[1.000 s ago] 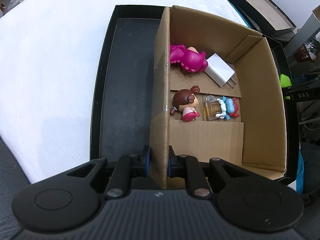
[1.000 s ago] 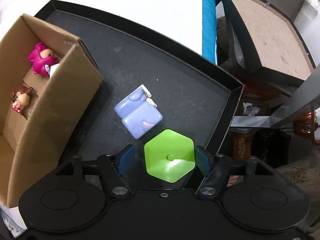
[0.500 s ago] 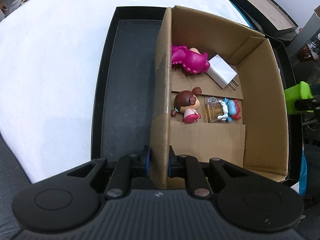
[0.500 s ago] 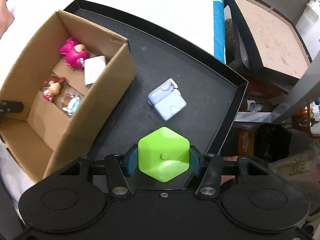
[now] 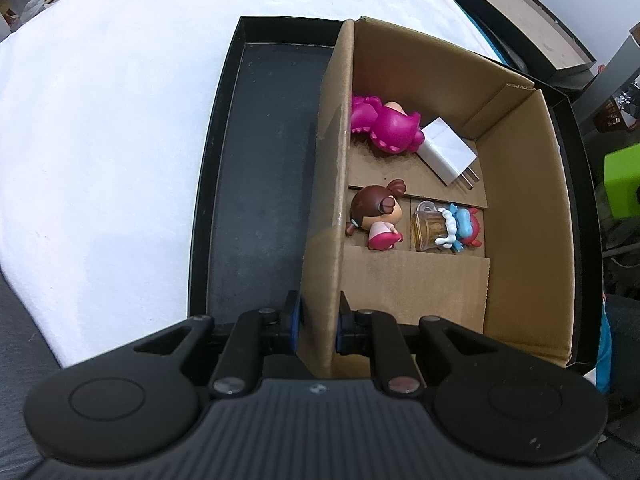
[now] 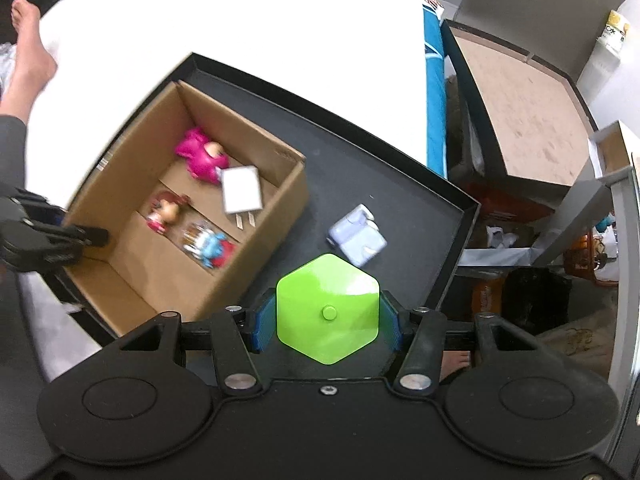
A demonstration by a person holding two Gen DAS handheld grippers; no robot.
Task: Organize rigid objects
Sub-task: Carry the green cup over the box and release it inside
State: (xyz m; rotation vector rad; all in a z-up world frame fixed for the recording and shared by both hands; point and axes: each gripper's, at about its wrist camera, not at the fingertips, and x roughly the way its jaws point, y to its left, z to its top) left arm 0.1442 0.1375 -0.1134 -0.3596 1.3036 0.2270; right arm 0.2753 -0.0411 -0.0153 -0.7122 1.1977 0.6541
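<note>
**Bring the green block over the box and set it down softly**

The right tongs [image 6: 327, 322] are closed on the green block [image 6: 327, 308], one blue pad on each side. The block is up in the air, above the near part of the black tray [image 6: 400, 184] and just right of the box [image 6: 296, 184]. From the left camera, the block [image 5: 622, 184] peeks in past the box's right wall.

The left tongs [image 5: 316, 326] are pinched shut on the near left wall of the box [image 5: 520, 200]. That looks like it keeps the box from sliding, so the grip should not let go.

Inside the box are a pink toy [image 5: 384, 128], a white plug [image 5: 448, 152], a doll [image 5: 374, 216] and a blue toy [image 5: 448, 228]. The near part of the box floor is bare. That seems the best spot for the block.

To do this well, I would lift the block higher than the box wall, so it does not bump the wall. Then move it left over the bare spot, lower it close to the floor, and only then open the tongs. Dropping it from high up could knock the little toys.

A pale blue toy [image 6: 358, 236] lies on the tray near the block. It is probably next to go in.
</note>
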